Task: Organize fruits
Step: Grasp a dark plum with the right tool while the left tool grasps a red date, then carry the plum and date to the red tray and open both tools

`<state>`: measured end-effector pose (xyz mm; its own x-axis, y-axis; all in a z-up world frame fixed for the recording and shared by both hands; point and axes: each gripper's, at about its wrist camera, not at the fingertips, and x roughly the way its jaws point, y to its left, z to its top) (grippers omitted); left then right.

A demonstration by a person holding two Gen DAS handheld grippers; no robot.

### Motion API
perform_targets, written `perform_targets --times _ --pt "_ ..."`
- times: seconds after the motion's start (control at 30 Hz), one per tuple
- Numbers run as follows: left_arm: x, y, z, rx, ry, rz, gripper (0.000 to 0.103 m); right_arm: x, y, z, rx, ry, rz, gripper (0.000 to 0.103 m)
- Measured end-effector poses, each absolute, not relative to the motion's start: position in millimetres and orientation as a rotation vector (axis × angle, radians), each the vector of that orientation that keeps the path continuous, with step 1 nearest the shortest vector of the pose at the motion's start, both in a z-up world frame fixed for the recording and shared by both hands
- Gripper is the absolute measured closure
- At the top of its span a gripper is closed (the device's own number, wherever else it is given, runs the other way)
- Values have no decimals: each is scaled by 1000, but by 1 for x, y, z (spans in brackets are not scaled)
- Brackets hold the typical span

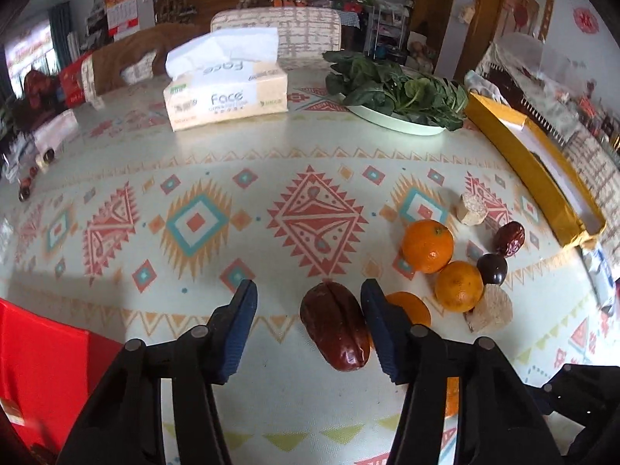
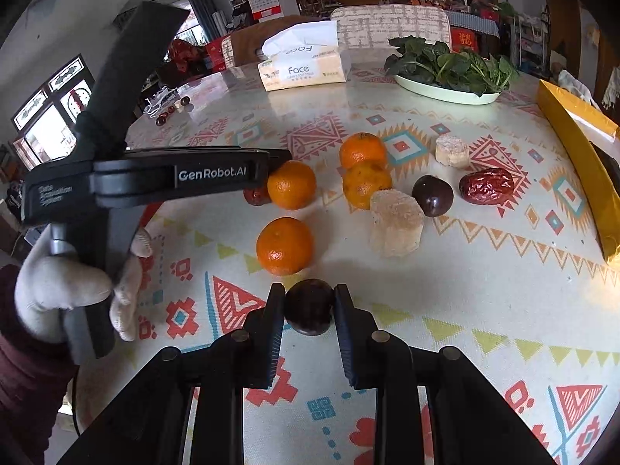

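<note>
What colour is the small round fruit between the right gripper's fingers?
Dark purple-brown, nearly black small round fruit; clearest in the right wrist view.

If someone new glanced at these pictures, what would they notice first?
Probably the oranges clustered mid-table on the patterned cloth. Next, the right claw shut on a dark round fruit near the front, and the left claw open around a red date.

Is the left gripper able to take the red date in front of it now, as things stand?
Probably yes. The red date already lies between the open jaws of the left gripper, touching one side only. An orange sits just behind that jaw but does not block closing.
</note>
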<state>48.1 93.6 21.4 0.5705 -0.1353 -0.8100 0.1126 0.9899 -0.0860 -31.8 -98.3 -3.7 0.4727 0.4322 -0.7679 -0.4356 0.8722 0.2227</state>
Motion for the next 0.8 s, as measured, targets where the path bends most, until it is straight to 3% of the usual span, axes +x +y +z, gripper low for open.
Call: perform_targets --times 0.1,0.2,0.5,0.8 --pt "43 99 20 -38 973 -150 48 -34 -99 -3 -1 942 540 75" --pt "36 105 15 -46 1009 -150 74 -33 -100 -4 17 949 544 76" --pt "40 95 14 59 974 -76 74 -34 -100 -4 22 948 542 76" --pt "-10 124 50 -117 887 -130 75 -33 -112 1 144 937 611 77"
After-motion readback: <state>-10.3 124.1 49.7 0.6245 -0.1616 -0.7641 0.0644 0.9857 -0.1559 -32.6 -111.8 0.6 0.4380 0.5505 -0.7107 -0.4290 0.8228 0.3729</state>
